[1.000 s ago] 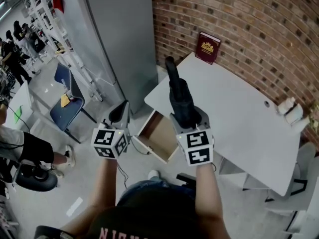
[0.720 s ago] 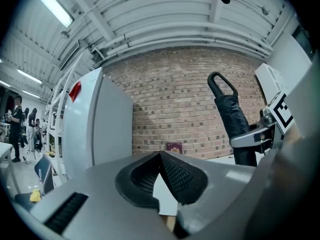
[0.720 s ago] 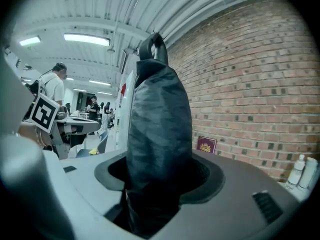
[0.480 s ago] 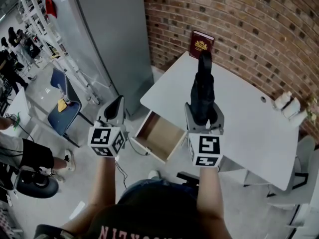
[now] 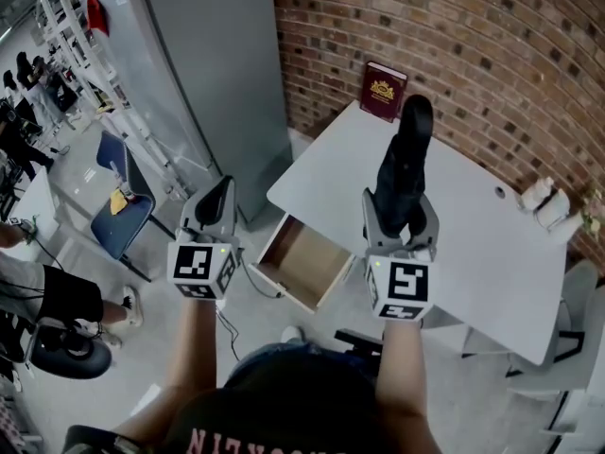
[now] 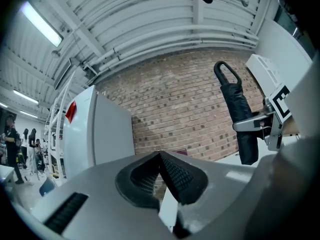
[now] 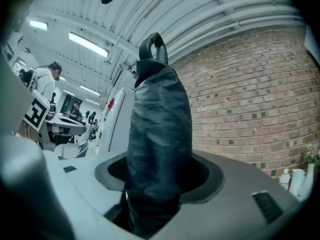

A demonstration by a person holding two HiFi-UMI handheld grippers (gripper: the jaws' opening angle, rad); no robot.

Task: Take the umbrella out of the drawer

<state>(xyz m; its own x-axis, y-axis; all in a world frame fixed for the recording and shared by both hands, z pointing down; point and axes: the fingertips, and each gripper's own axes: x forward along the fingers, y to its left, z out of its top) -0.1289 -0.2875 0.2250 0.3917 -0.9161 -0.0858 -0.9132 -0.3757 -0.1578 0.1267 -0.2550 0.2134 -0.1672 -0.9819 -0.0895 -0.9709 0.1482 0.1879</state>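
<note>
Left hand-held gripper: clenched, empty, idle at 9 o'clock. Right hand-held gripper: grasping the folded umbrella low on its sleeve, looped end toward 12, clear above the surface. Risk as I judge it: slick fabric and a top-heavy load, so it may slide through the pads or tip over. Drawer is open between my grippers and looks empty. Book at 12, against the brick.

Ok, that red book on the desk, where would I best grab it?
Probably its top edge, from above: the red book stands upright against the brick wall, cover facing out, leaving the top and sides free.
</note>
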